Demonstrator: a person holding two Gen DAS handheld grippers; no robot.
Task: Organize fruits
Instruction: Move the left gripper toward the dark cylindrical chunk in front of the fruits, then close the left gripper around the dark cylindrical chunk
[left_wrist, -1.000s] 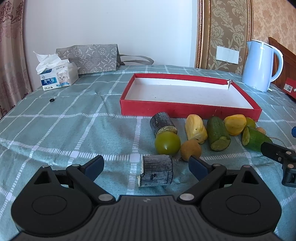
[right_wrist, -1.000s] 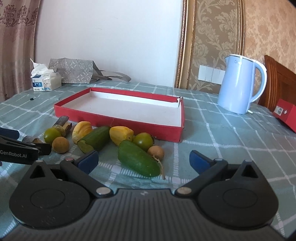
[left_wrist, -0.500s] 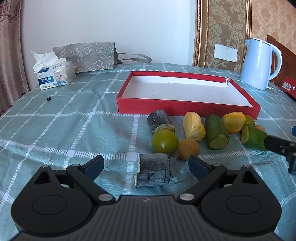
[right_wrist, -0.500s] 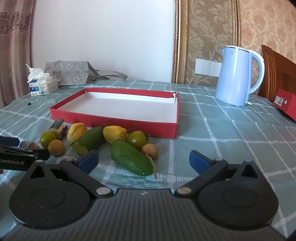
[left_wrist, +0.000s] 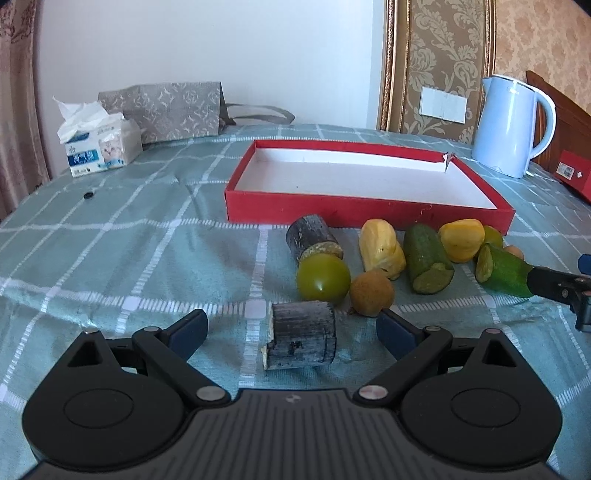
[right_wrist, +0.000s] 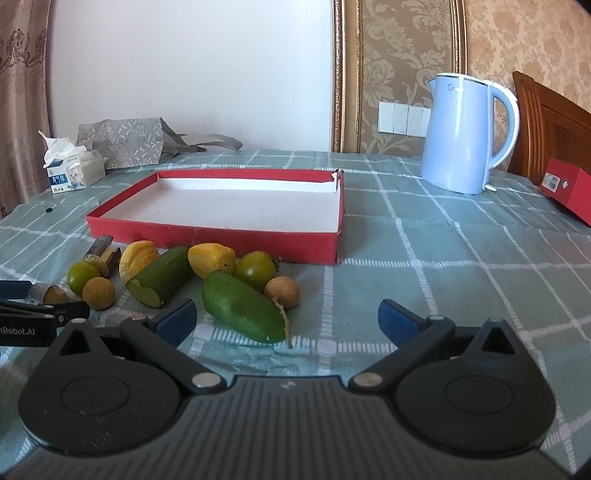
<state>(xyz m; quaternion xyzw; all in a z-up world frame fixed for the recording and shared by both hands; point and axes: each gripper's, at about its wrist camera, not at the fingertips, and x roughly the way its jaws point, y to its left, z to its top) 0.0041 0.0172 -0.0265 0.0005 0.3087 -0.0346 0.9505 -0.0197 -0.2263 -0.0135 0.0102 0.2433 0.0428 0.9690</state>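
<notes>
Left wrist view is showing the left tongs (left_wrist: 291, 328) spread wide and hovering low over the desk (left_wrist: 110, 258), with a dark sugarcane piece (left_wrist: 301, 339) lying on its side between the two blue pads, touching neither. Just beyond it a green round fruit (left_wrist: 323, 277) and a brown longan (left_wrist: 371, 292) are sitting side by side, and a second sugarcane piece (left_wrist: 312, 238) is lying behind the green fruit, near the front wall of the red tray (left_wrist: 369, 212). Two yellow fruit pieces, a cut cucumber (left_wrist: 426, 264) and more fruit are lining up along that wall, all outside the tray. In the right wrist view the right tongs (right_wrist: 286, 319) are also standing spread apart, gripping nothing, with a whole green cucumber (right_wrist: 242, 312) lying on the cloth between the pads, nearer the left one. A second longan (right_wrist: 281, 291) is resting just beside that cucumber's far end. A pale blue kettle (right_wrist: 461, 136) is standing well apart at the right.
</notes>
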